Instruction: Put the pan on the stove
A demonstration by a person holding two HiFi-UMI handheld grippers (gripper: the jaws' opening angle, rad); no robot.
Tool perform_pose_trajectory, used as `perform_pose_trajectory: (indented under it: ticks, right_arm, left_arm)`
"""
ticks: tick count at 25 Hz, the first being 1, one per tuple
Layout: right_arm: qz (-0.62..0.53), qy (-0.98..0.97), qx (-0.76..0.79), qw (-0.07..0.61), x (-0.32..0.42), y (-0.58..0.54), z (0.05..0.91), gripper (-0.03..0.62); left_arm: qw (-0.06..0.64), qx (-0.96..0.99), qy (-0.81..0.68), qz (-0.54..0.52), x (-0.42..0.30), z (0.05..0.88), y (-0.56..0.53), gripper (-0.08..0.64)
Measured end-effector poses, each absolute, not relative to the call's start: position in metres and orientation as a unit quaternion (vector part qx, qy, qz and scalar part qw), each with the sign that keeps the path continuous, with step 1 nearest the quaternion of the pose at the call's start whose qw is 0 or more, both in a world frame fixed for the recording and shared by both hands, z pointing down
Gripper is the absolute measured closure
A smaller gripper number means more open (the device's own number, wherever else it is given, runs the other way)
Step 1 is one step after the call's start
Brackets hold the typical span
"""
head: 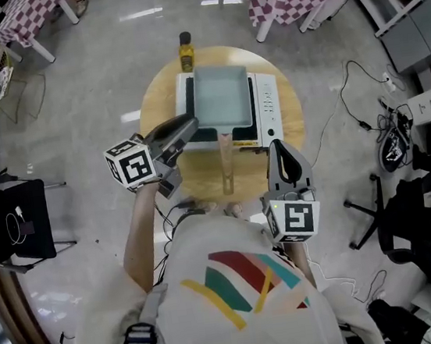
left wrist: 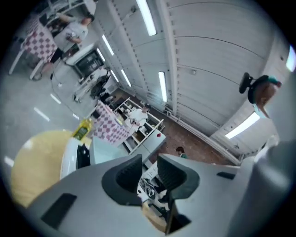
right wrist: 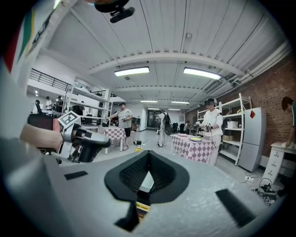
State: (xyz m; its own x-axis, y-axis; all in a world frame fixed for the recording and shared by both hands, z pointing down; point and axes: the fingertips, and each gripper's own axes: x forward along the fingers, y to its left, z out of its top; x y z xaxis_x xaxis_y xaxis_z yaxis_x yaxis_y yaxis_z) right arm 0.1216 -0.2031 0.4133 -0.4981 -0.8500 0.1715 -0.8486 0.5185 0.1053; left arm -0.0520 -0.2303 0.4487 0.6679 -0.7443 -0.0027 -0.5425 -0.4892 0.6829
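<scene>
Head view: one pan [head: 221, 96] on one stove [head: 268, 104]; left claw [head: 191, 123] narrowly apart, right claw [head: 277, 146] closed.

Pan [head: 221, 96] on stove [head: 267, 101], stove on table [head: 159, 100], bottle [head: 185, 51] behind

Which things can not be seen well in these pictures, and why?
Stove burner: head view, the pan covers it.
Bottle label: head view, too small to read.
Stove's front left corner: head view, behind the left gripper.
Pan, right gripper view: the right gripper hides it.
</scene>
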Motion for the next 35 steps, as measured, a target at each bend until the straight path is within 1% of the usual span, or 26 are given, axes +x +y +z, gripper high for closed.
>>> perform_pose_trajectory:
  ticks: [3,7,10,14,19,24,28,35]
  right_arm:
    - [-0.007,-0.866,0.488,0.104,0.120,-0.201,0.409,0.594]
    - [-0.019,-0.869,0.486,0.089,0.119,-0.200,0.398,0.594]
    - [-0.024,-0.872,0.481,0.088,0.115,-0.197,0.389,0.594]
    - [-0.044,-0.880,0.468,0.071,0.107,-0.195,0.374,0.594]
    - [-0.063,-0.882,0.463,0.060,0.104,-0.192,0.360,0.594]
    - [-0.067,-0.880,0.466,0.060,0.109,-0.191,0.359,0.594]
    - [-0.069,-0.881,0.464,0.061,0.111,-0.187,0.359,0.594]
    - [-0.065,-0.884,0.459,0.067,0.110,-0.180,0.365,0.594]
  left_arm:
    - [0.256,0.859,-0.420,-0.143,-0.062,0.389,-0.234,0.496]
    - [0.158,0.870,-0.451,-0.123,-0.059,0.325,-0.226,0.518]
    - [0.082,0.854,-0.503,-0.102,-0.060,0.300,-0.220,0.539]
    - [-0.003,0.821,-0.568,-0.055,-0.054,0.295,-0.214,0.552]
    - [-0.058,0.819,-0.570,0.014,-0.027,0.301,-0.205,0.554]
    - [-0.103,0.815,-0.569,0.038,-0.009,0.298,-0.199,0.554]
    - [-0.118,0.826,-0.549,0.046,0.011,0.303,-0.194,0.554]
    - [-0.158,0.847,-0.496,0.111,0.059,0.329,-0.185,0.554]
